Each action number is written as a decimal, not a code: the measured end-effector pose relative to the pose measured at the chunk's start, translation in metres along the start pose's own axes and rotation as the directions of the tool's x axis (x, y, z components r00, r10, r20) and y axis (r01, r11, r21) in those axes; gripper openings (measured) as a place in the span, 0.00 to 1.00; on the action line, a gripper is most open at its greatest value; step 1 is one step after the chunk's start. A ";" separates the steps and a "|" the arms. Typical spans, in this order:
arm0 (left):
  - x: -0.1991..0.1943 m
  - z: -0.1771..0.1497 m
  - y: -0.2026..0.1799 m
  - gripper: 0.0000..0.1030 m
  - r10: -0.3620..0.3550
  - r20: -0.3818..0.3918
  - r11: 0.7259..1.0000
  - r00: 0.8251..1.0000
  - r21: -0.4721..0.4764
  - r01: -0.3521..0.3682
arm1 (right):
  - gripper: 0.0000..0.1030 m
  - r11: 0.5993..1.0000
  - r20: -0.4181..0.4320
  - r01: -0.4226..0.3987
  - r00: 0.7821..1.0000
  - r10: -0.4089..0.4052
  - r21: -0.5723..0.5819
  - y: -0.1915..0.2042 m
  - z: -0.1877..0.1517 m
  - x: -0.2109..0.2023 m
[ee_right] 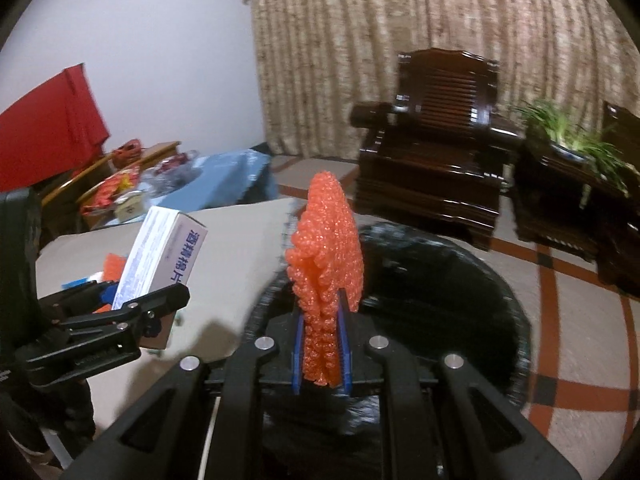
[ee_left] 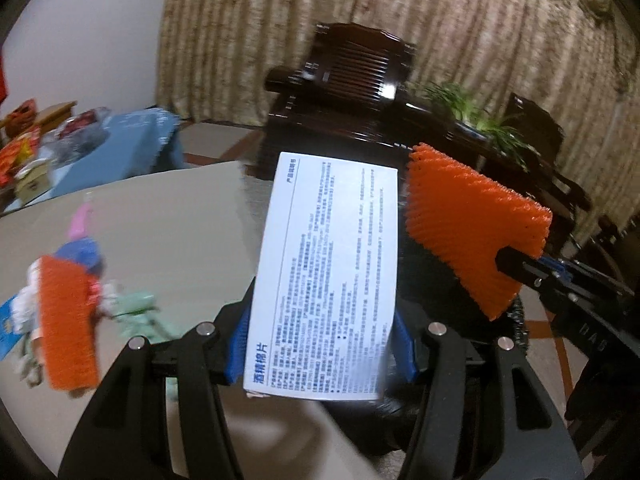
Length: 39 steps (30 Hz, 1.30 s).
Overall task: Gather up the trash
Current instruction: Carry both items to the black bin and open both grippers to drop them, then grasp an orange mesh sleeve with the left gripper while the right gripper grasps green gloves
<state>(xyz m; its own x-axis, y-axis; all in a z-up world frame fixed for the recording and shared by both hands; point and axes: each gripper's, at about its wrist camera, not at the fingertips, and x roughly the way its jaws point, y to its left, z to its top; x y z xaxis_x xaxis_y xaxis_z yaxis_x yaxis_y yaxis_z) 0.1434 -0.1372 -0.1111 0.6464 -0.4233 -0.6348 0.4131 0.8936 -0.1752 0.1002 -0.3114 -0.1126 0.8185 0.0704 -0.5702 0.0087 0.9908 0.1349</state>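
Note:
My left gripper is shut on a white box with blue print, held upright above the table edge; the box also shows in the right wrist view. My right gripper is shut on an orange foam net piece, held over a bin lined with a black bag; the piece also shows in the left wrist view. More trash lies on the beige table: another orange foam piece, a pale green wrapper, a blue and pink item.
A dark wooden armchair and a side table with a green plant stand behind the bin. A blue-covered table with clutter is at the back left. A curtain hangs behind.

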 end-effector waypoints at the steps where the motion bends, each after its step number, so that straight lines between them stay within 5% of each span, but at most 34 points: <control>1: 0.005 0.001 -0.006 0.54 -0.013 -0.005 1.000 1.000 0.010 0.013 | 0.14 1.000 -0.005 0.019 1.000 -0.019 0.011 -0.008 -0.003 0.000; 8: 0.047 0.008 -0.048 0.55 -0.116 -0.048 0.992 0.992 0.051 0.118 | 0.20 0.992 -0.034 0.116 0.993 -0.114 0.049 -0.045 -0.012 0.007; 11: 0.059 0.005 -0.053 0.69 -0.155 -0.069 0.986 0.986 0.046 0.158 | 0.41 0.986 -0.040 0.147 0.989 -0.144 0.078 -0.057 -0.018 0.003; 18: 0.041 -0.004 -0.025 0.84 -0.071 -0.039 0.997 0.997 0.033 0.072 | 0.95 0.984 0.001 0.157 0.987 -0.158 0.087 -0.047 -0.012 -0.003; 27: -0.023 -0.013 0.052 0.89 0.153 0.036 0.988 0.988 -0.026 -0.152 | 0.94 0.999 0.016 0.031 0.999 -0.031 0.028 0.008 0.002 0.011; 35: -0.066 -0.031 0.133 0.89 0.373 0.042 0.923 0.927 -0.122 -0.366 | 0.94 0.991 0.005 -0.113 0.993 0.114 -0.070 0.083 0.008 0.034; 39: -0.073 -0.041 0.164 0.88 0.428 0.016 0.894 0.904 -0.153 -0.421 | 0.94 0.976 -0.013 -0.176 0.984 0.176 -0.124 0.119 0.007 0.047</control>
<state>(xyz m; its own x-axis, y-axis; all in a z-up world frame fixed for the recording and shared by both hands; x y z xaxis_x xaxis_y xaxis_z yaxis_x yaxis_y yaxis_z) 0.1379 0.0460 -0.1244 0.7713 -0.0025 -0.6364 -0.0007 1.0000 -0.0048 0.1435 -0.1914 -0.1176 0.7998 0.2454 -0.5478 -0.2071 0.9694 0.1319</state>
